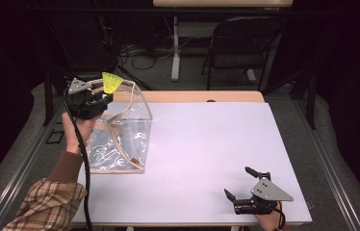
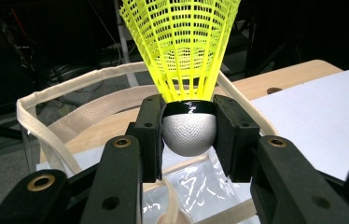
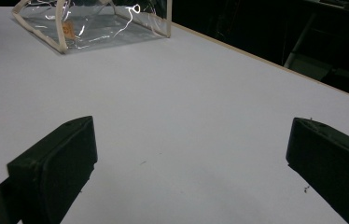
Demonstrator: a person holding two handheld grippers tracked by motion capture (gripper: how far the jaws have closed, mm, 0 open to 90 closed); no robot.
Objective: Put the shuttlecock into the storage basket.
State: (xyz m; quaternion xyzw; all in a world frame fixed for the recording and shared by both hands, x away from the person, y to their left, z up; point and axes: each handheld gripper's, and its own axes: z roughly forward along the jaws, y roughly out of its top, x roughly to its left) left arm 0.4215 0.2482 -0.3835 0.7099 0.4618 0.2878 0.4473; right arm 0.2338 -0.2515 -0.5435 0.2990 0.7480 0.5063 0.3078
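Scene: we see a white table (image 1: 207, 144) from above, with a person's forearms coming in from the near edge and a gripper in each hand.

Left gripper: we find the left gripper (image 1: 102, 97) raised at the far left of the table, above the open top of the bag. In the left gripper view its jaws are closed onto the rounded base of the shuttlecock, one pad pressed against each side.

Shuttlecock: we see a bright yellow shuttlecock (image 2: 182, 46) with a netted plastic skirt, a black band and a pale grey rounded base. It stands upright in the jaws, skirt pointing up, and sits over the mouth of the bag rather than inside it.

Bag: we see a clear plastic bag (image 1: 120, 139) with cream fabric trim and cream handles. It stands on the left part of the table, and its rim curves around behind the shuttlecock in the left gripper view.

Right gripper: we find the right gripper (image 1: 239, 184) low over the near right corner of the table, well apart from the bag. Its jaws are spread wide with nothing between them, only bare tabletop.

Left sleeve: we see a plaid sleeve (image 1: 48, 204) with a brown cuff at the lower left.

Background: we see a dark floor, a chair (image 1: 240, 43) and cables beyond the table.
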